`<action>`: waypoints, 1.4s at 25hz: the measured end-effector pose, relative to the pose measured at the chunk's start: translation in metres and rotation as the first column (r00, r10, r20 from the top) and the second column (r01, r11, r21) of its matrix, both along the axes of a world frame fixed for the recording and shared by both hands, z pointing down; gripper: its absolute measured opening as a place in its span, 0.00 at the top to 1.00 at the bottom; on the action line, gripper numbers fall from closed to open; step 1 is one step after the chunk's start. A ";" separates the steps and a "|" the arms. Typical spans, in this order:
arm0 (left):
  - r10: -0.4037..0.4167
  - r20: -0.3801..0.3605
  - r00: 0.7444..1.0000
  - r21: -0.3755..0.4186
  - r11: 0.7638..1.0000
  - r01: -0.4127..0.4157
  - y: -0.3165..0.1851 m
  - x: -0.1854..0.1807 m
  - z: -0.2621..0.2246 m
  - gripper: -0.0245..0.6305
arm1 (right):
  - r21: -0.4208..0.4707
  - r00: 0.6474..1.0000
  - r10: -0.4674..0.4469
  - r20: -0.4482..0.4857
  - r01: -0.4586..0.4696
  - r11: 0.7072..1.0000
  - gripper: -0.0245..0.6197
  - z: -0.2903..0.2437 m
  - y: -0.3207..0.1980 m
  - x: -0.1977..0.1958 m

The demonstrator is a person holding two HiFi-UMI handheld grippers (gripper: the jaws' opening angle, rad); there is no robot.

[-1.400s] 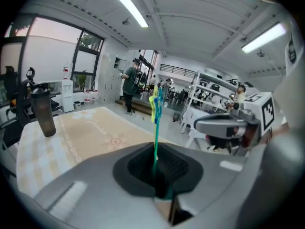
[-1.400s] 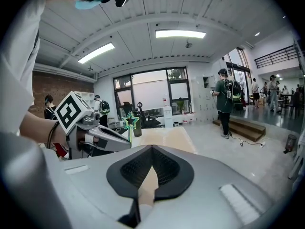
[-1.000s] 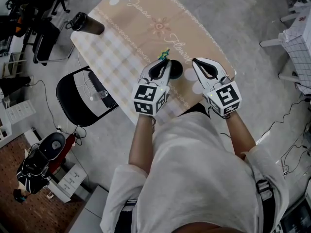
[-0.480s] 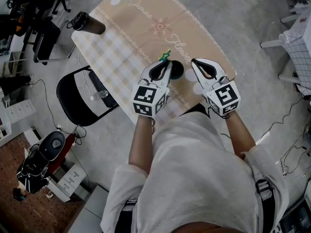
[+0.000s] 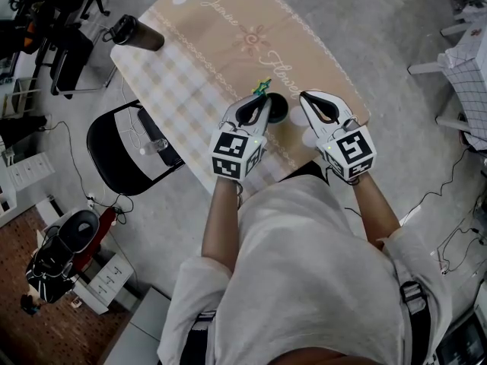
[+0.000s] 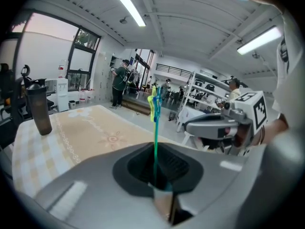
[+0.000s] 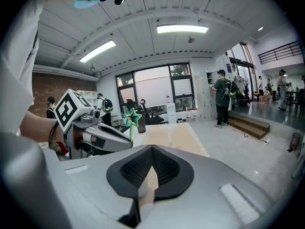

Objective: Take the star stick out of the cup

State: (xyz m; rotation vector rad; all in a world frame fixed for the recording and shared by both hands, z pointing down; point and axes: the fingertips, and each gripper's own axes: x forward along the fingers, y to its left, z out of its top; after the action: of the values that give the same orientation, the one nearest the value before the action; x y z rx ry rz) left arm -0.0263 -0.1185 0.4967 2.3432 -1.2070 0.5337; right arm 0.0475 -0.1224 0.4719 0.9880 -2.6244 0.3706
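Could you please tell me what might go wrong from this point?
The left hand-held gripper pinches only the thin star stick, which could slip or swivel. The dark cup stands unheld, since the right hand-held gripper is shut and empty beside it, so a slanted pull might tip it.

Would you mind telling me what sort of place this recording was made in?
Probably an open lab or workshop hall: metal shelving racks, ceiling strip lights, big windows and a bare concrete floor.
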 end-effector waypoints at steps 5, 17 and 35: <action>-0.005 0.052 0.999 0.011 1.000 0.004 0.001 0.000 0.000 0.92 | -0.004 1.000 -0.002 0.001 0.002 1.000 0.96 0.001 0.001 0.001; -0.042 -0.018 0.999 0.056 0.998 0.043 0.002 -0.006 -0.012 0.94 | -0.001 1.000 -0.005 0.000 0.005 1.000 0.96 0.002 0.003 0.000; -0.174 -0.150 0.973 0.245 0.947 0.207 0.009 -0.042 -0.109 0.94 | 0.062 0.997 -0.077 0.004 0.076 0.995 0.96 -0.023 0.005 -0.028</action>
State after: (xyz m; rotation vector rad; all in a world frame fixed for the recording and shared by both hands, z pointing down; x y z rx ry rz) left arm -0.0686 -0.1099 0.3874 2.3911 -1.4995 0.1652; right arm 0.0194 -0.1172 0.4493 0.9032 -2.6852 0.2762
